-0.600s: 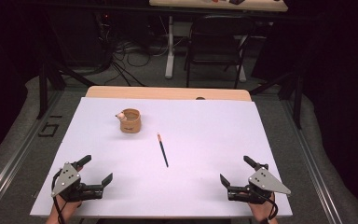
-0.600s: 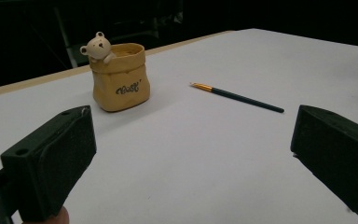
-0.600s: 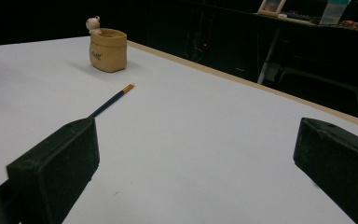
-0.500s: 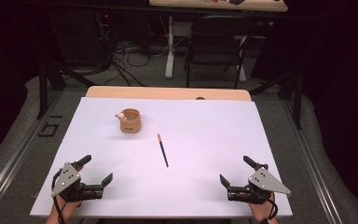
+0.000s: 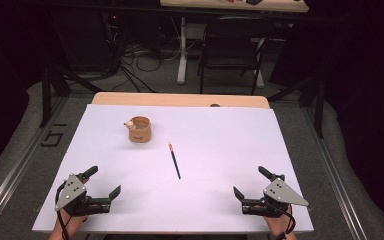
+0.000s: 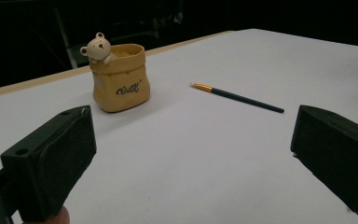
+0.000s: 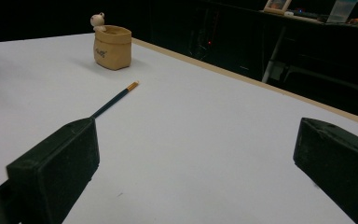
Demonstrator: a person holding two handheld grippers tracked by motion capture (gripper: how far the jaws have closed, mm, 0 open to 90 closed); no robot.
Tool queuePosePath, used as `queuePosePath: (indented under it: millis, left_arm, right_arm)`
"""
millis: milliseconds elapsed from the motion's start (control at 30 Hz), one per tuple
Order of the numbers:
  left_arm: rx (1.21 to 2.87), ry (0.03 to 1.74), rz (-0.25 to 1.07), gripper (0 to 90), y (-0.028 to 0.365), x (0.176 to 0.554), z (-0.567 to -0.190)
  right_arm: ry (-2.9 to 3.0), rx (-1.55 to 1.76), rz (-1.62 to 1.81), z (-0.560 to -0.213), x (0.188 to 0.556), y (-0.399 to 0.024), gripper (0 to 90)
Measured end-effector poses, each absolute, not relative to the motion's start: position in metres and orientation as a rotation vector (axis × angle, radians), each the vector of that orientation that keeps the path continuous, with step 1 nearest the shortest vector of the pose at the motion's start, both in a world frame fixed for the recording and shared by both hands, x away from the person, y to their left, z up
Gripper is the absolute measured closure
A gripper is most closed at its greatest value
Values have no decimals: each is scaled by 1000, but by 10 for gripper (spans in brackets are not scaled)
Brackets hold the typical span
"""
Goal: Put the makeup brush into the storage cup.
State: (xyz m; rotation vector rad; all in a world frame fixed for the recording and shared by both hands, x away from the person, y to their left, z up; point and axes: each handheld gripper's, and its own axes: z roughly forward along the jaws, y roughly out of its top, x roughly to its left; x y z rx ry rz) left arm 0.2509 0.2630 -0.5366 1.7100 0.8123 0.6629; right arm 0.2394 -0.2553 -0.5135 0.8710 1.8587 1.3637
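One bear-trimmed pot (image 5: pixel 141 130) stands upright, contents hidden.

One pot (image 5: pixel 140 130), one paintbrush (image 5: pixel 174 160)

Dark lab or studio, white-topped table (image 5: pixel 220 165); folding chair (image 5: pixel 232 45), floor cables (image 5: pixel 135 65) behind

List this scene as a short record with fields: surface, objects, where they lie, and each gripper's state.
surface: white table top
pen holder: tan sack-shaped pot with a small bear on its rim, upright, far left of centre
paintbrush: dark-handled brush lying flat near the centre, apart from the pot
left gripper: open, holding nothing, near edge
right gripper: open, holding nothing, near edge
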Motion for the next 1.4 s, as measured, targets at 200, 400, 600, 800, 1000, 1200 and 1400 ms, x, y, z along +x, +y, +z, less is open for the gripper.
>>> queuePosePath:
  millis: [200, 400, 600, 800, 1000, 1200, 1400]
  left_arm:
    - [1717, 807, 657, 0, 262, 252, -537]
    - [1714, 810, 661, 0, 262, 252, -537]
    - [1716, 809, 658, 0, 261, 253, -537]
    - [1716, 814, 663, 0, 262, 253, -537]
    - [1719, 815, 664, 0, 262, 253, -537]
    - [1718, 813, 663, 0, 262, 253, -537]
    - [1719, 811, 662, 0, 262, 253, -537]
  right_arm:
    - [1865, 866, 1363, -513, 243, -253, 0]
    - [1876, 854, 1363, -513, 246, -247, 0]
    - [1886, 844, 1369, -513, 250, -240, 0]
    - [1898, 849, 1367, -513, 254, -237, 0]
    - [1904, 857, 1365, -513, 259, -234, 0]
    - [1900, 846, 1373, -514, 265, -229, 0]
    - [1912, 836, 1373, -514, 270, -224, 0]
